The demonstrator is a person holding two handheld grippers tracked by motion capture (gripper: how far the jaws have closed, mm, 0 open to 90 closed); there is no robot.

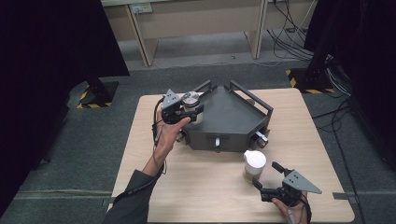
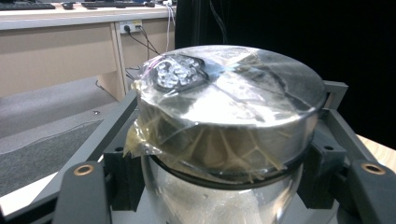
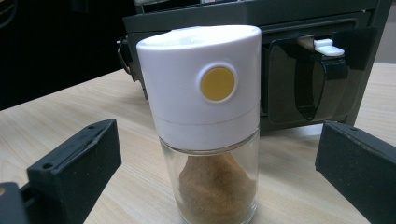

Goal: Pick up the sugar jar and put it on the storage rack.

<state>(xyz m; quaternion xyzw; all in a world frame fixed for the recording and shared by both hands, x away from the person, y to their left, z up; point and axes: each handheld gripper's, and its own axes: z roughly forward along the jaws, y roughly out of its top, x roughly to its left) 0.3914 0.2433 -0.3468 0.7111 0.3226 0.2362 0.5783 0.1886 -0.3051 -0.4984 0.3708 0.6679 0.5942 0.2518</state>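
Note:
A glass jar with a taped silver lid (image 1: 190, 99) is at the left corner of a dark grey rack (image 1: 233, 116). My left gripper (image 1: 189, 112) is shut on it, its pads pressing the jar (image 2: 224, 116) just below the lid. A spice jar with a white cap (image 1: 254, 164) stands on the table in front of the rack. It has a yellow button and brown powder inside (image 3: 210, 93). My right gripper (image 1: 266, 175) is open behind it, with its jaws (image 3: 217, 149) on either side and not touching.
The wooden table (image 1: 196, 186) has free room on its left and front. The rack's front face holds a black clip with a white tab (image 3: 322, 79) and a small white knob (image 1: 217, 141). Desks and cables stand beyond the table.

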